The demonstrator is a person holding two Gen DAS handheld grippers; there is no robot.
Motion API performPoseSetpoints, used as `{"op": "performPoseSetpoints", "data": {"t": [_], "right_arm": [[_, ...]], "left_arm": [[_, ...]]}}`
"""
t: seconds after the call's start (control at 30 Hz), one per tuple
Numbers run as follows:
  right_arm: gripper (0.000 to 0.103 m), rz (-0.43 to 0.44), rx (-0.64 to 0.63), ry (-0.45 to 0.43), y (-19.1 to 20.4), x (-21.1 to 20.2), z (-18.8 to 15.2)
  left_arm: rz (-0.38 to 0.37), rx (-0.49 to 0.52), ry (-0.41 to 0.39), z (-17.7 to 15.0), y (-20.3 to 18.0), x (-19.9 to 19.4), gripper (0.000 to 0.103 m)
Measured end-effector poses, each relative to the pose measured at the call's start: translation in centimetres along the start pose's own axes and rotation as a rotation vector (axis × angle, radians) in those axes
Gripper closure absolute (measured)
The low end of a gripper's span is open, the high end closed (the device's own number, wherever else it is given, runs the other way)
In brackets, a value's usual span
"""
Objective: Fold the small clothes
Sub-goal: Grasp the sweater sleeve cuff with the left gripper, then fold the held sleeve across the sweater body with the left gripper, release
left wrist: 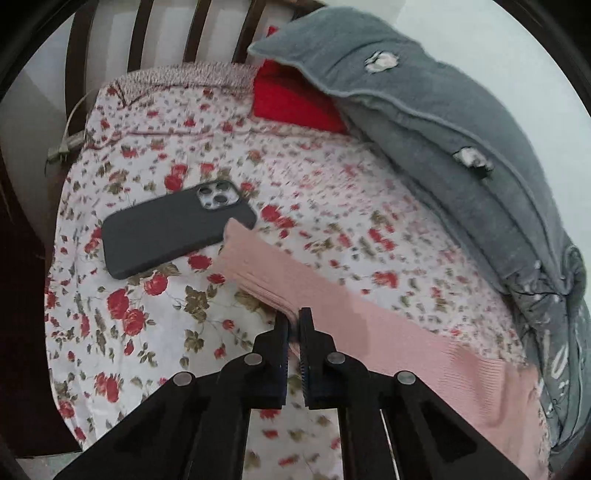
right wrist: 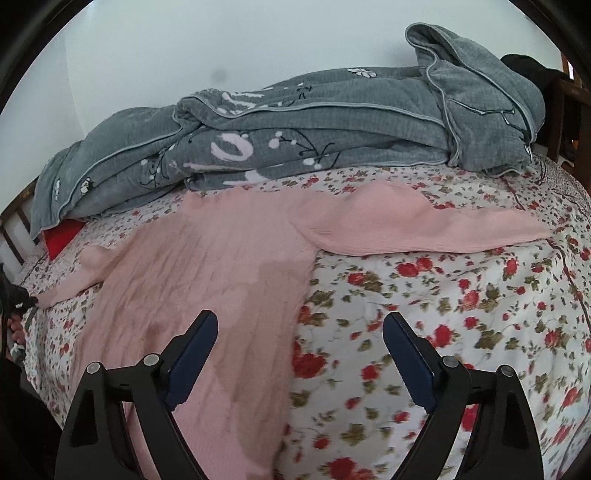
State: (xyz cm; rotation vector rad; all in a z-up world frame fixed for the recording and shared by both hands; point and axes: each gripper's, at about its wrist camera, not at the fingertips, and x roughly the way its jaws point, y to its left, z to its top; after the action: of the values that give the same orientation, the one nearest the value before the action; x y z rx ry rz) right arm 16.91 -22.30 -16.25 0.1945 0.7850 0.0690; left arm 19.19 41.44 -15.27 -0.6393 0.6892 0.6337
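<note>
No word, number or brand can be read in either view. The grey quilt (right wrist: pixel 295 122) carries large pale marks that may be letters, but the folds break them and none can be made out. The back of the phone (left wrist: pixel 173 229) shows no logo or label.

A bed (right wrist: pixel 461 314) covered by a white sheet printed with red roses stands against a plain pale wall (right wrist: pixel 221 48), with a dark wooden slatted headboard (left wrist: pixel 140 33) at one end.
</note>
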Motion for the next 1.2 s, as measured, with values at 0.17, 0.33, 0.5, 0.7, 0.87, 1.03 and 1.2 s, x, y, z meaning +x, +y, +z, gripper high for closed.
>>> {"op": "performPoseSetpoints", "data": {"t": [0.17,0.33,0.5,0.7,0.87,1.03,1.2], "right_arm": [[0.012,0.015,0.009,-0.031,-2.7,-1.4,-0.2],[0.012,0.021,0.060,-0.039,-5.5,-2.2,-0.5],[0.012,0.004,0.108,-0.063,-8.5,-3.8,-1.1],[0.012,-0.029,0.159,-0.082,-12.0,-5.7,-1.9],[0.012,-0.053,0.209,-0.074,-14.5,-6.3,-2.3],[0.012,-0.065,0.222,-0.067,-15.5,-6.9,-2.4],[0.012,-0.066,0.184,-0.042,-15.3,-6.0,-2.3]], "left_arm": [[-0.030,0.079,-0.054,-0.3,-4.7,-3.7,0.097],[-0.090,0.247,-0.130,-1.6,-13.9,-7.7,0.097],[-0.221,0.411,-0.149,-4.9,-24.6,-11.2,0.097],[-0.412,0.592,-0.052,-14.8,-36.9,-12.7,0.097],[-0.483,0.731,0.103,-26.5,-43.6,-10.0,0.097],[-0.443,0.957,0.185,-37.1,-47.0,-7.4,0.095],[-0.457,1.073,0.271,-38.5,-46.0,-7.8,0.038]]}}
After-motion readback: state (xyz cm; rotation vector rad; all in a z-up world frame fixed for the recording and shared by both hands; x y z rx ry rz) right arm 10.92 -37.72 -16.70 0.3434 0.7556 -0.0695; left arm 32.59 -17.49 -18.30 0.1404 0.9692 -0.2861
